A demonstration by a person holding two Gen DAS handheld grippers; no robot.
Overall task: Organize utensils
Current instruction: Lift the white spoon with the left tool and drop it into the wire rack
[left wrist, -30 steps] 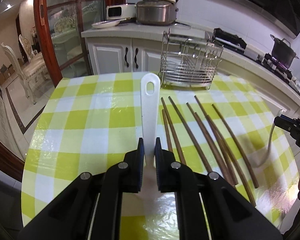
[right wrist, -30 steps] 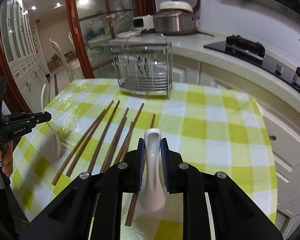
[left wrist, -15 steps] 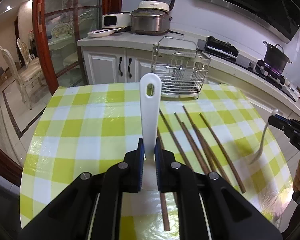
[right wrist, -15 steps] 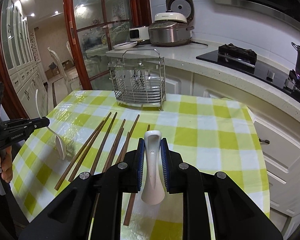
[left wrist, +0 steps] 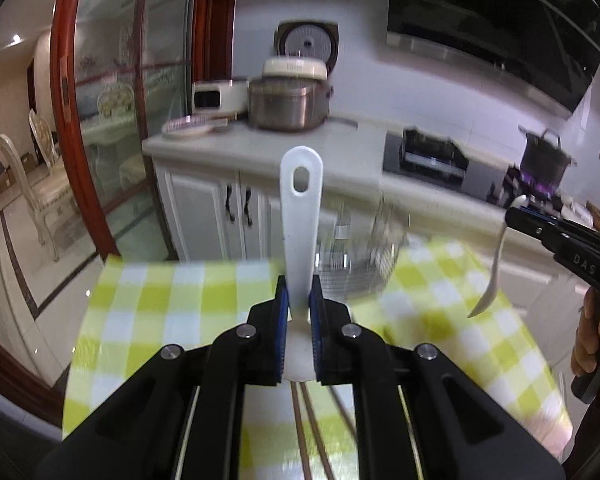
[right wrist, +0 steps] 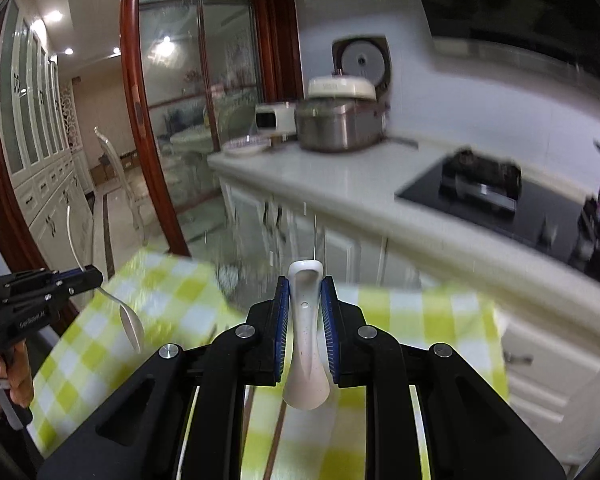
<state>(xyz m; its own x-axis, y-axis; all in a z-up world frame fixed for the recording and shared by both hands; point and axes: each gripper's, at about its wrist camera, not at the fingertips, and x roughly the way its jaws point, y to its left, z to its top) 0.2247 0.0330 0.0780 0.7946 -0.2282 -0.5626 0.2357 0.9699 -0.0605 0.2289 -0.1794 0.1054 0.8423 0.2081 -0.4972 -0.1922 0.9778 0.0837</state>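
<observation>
Left wrist alone shows chopsticks (left wrist: 312, 432) under rice paddle (left wrist: 301, 216)

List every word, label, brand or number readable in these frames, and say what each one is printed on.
"DAS": pale letters on the black right gripper body, seen from the left wrist; the word is cut off beyond that.
Small pale print on the black left gripper body: too blurred to read.
Brand mark on the cream lid of the steel rice cooker: too blurred to read.
Nothing else is legible.
</observation>
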